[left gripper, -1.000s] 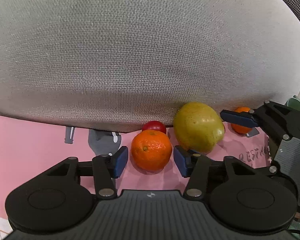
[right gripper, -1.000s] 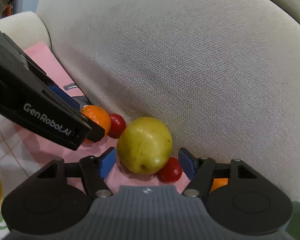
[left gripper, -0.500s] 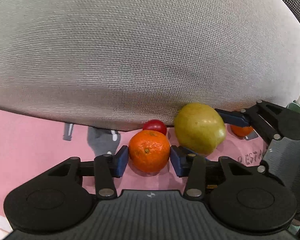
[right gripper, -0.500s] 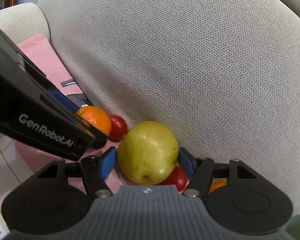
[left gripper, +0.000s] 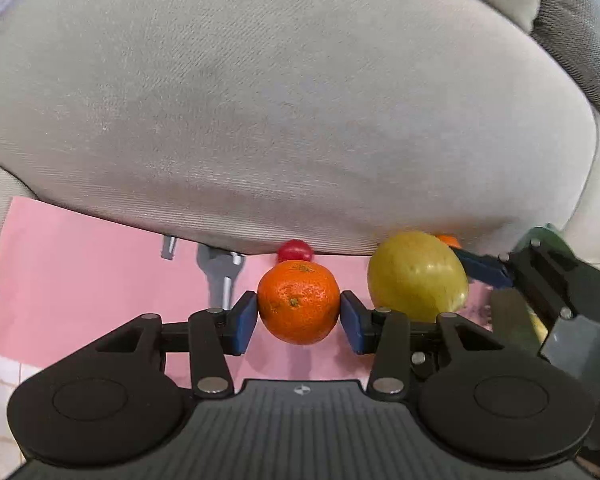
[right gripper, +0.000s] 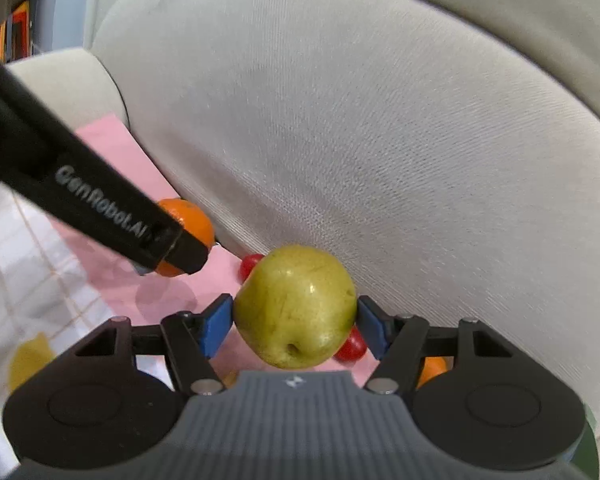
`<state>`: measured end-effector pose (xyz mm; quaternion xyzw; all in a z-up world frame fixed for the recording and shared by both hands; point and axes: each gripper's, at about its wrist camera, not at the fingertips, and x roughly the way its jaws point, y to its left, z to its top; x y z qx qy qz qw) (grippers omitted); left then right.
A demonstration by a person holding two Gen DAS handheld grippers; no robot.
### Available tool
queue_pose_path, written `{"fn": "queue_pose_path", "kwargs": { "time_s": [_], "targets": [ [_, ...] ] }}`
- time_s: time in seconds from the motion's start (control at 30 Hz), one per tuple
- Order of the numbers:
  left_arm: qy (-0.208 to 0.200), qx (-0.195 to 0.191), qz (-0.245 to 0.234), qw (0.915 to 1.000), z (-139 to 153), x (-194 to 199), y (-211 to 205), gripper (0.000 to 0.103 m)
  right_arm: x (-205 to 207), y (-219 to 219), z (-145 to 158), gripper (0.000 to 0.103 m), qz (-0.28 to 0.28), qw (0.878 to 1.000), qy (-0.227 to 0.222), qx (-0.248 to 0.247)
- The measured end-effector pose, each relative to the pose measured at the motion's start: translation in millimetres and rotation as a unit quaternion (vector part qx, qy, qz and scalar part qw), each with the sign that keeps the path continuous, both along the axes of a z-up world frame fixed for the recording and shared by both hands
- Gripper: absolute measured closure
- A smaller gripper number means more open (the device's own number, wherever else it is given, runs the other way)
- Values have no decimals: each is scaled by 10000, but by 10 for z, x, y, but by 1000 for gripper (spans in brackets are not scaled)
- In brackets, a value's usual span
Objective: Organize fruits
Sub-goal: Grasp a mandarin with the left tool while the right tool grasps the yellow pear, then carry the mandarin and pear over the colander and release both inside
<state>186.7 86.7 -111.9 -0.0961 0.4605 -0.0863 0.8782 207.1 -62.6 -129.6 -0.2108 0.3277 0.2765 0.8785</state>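
My left gripper (left gripper: 299, 317) is shut on an orange tangerine (left gripper: 298, 302) and holds it above the pink mat (left gripper: 80, 264). My right gripper (right gripper: 294, 326) is shut on a yellow-green pear (right gripper: 296, 306), lifted off the mat; the pear also shows in the left wrist view (left gripper: 418, 274). The tangerine shows in the right wrist view (right gripper: 190, 224), partly behind the left gripper's black body (right gripper: 80, 196). A small red fruit (left gripper: 295, 251) lies by the cushion, another (right gripper: 350, 346) under the pear. A second orange fruit (right gripper: 432, 368) is mostly hidden behind my right finger.
A large beige cushion (left gripper: 280, 100) rises right behind the fruits. A checked white cloth (right gripper: 24, 272) lies left of the mat, with a blurred yellow object (right gripper: 30, 360) on it. Grey cutlery prints (left gripper: 220, 272) mark the mat.
Both grippers closed on their fruit and lifted: the left took the tangerine, the right took the pear. The red and orange fruits stayed on the mat.
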Motion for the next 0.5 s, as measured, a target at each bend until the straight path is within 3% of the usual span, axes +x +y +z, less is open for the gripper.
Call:
{"fn": "queue_pose_path", "kwargs": {
  "time_s": [0.23,0.5],
  "targets": [
    [-168,91,-330,9993,239,-248,-354,52,-258,-437,305,39,-456,9970,347,527],
    [-496,190,-729,9959,527,-397,-826,52,-564,-926,639,39,-974,9922,129,769]
  ]
}}
